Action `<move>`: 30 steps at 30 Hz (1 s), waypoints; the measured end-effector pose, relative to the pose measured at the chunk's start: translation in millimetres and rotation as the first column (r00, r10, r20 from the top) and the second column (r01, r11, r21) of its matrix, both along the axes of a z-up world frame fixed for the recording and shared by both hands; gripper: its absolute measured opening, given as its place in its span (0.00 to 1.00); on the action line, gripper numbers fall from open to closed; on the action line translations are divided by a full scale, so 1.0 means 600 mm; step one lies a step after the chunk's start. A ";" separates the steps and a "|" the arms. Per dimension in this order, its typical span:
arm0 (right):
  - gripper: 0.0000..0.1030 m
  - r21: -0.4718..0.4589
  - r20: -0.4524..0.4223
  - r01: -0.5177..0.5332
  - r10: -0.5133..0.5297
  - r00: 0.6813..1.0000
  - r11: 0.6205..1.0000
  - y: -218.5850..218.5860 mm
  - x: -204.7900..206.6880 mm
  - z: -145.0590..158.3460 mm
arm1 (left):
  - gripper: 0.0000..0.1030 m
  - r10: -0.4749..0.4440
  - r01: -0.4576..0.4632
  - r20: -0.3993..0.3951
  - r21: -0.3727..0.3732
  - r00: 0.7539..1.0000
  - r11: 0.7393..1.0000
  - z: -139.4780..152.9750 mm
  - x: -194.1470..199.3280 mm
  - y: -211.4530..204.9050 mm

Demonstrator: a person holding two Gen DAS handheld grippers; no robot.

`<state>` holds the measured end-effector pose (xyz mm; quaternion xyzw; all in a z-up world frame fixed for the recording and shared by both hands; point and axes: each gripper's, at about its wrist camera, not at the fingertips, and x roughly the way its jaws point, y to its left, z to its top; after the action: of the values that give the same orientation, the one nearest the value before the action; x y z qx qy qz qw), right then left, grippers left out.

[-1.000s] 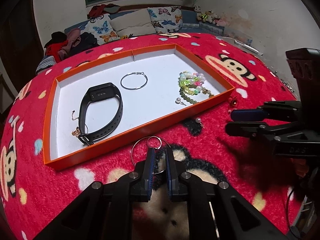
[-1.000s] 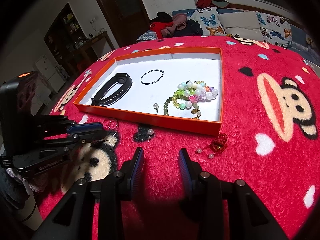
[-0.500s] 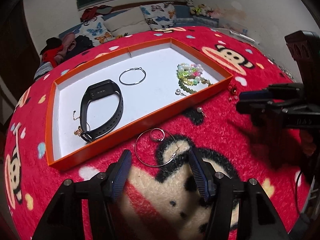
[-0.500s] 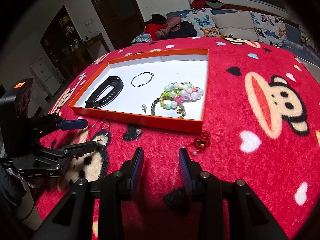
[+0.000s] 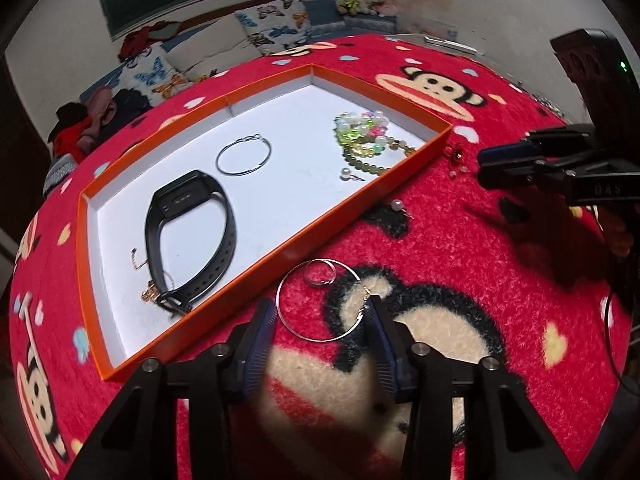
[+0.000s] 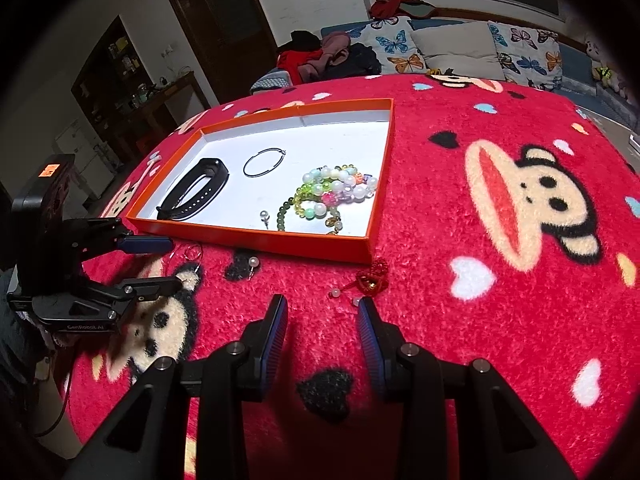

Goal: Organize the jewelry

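Observation:
An orange tray (image 5: 352, 216) (image 6: 256, 236) with a white floor lies on the red blanket. It holds a black wristband (image 5: 188, 236) (image 6: 196, 194), a thin hoop (image 5: 244, 156) (image 6: 264, 162), bead bracelets (image 5: 366, 134) (image 6: 332, 192), a pearl stud (image 5: 345, 174) and a gold chain (image 5: 148, 294). In front of the tray lie a large silver hoop earring (image 5: 286, 318) with a small ring (image 5: 320, 272), a pearl stud (image 5: 397, 205) (image 6: 253, 262) and a red charm (image 5: 456, 152) (image 6: 374, 276). My left gripper (image 5: 320, 312) (image 6: 164, 260) is open around the hoop earring. My right gripper (image 6: 322, 312) (image 5: 486, 168) is open just short of the red charm.
The red monkey-print blanket (image 6: 500, 240) covers the whole work surface. Butterfly pillows (image 6: 436, 48) and a heap of clothes (image 6: 328, 56) lie beyond its far edge. A dark cabinet (image 6: 132, 92) stands at the left.
My left gripper opened from nearly shut and let go of the silver hoop earring, which now lies between its fingers. My right gripper drew back from the tray.

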<state>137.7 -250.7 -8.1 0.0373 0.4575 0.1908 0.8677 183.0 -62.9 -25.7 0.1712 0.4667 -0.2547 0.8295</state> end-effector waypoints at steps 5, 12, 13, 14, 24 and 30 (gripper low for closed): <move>0.39 -0.012 0.002 0.009 -0.009 1.000 1.000 -0.006 0.003 0.000 | 0.46 0.004 -0.004 0.005 -0.015 1.000 1.000 0.000 -0.001 0.001; 0.39 -0.034 0.005 0.024 -0.024 1.000 0.999 -0.010 0.017 -0.002 | 0.27 -0.006 0.006 -0.001 -0.040 1.000 0.999 0.002 -0.009 -0.002; 0.39 -0.038 0.003 0.025 -0.025 1.000 0.999 -0.010 0.020 -0.003 | 0.27 0.000 0.000 -0.006 -0.048 1.000 0.999 0.003 -0.008 0.000; 0.39 -0.041 0.004 0.025 -0.024 1.000 0.999 -0.009 0.021 -0.003 | 0.28 0.005 -0.006 -0.007 -0.051 1.000 0.999 0.004 -0.008 0.002; 0.39 -0.055 -0.011 0.020 -0.021 1.000 0.998 -0.006 0.035 -0.017 | 0.51 0.014 -0.014 0.012 -0.008 1.000 1.000 0.009 -0.004 0.011; 0.39 -0.050 -0.017 0.017 -0.017 1.000 0.999 -0.009 0.036 -0.020 | 0.51 -0.015 0.014 -0.014 -0.030 1.000 0.999 0.001 0.011 0.012</move>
<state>159.3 -256.0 -19.9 0.0211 0.4692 0.1716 0.8660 189.5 -55.4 -25.1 0.1602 0.4674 -0.2691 0.8268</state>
